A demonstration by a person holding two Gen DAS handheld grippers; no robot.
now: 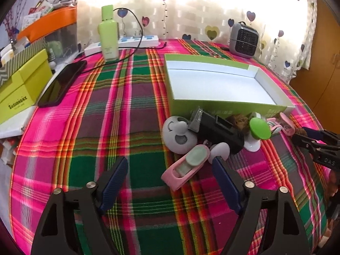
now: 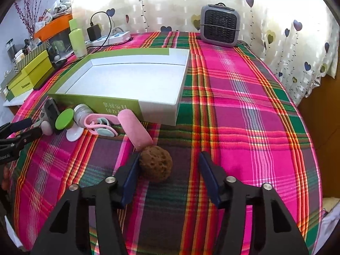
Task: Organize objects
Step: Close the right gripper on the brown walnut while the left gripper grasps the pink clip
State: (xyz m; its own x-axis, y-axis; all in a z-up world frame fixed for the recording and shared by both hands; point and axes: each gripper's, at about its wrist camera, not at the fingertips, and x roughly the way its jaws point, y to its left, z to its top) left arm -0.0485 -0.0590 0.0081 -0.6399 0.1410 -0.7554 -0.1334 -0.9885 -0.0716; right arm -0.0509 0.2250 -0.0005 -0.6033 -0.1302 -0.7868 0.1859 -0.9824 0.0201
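- Your right gripper (image 2: 167, 170) has its fingers apart around the brown sponge (image 2: 155, 163), left pad touching it.
- Your left gripper (image 1: 170, 178) is spread wide beside the pink case (image 1: 184, 167).

A brown sponge ball (image 2: 155, 163) and pink case (image 2: 134, 127) lie before the empty green-sided box (image 2: 119, 107).

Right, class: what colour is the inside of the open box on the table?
White inside the box, with green outer walls; clearest in the right wrist view.
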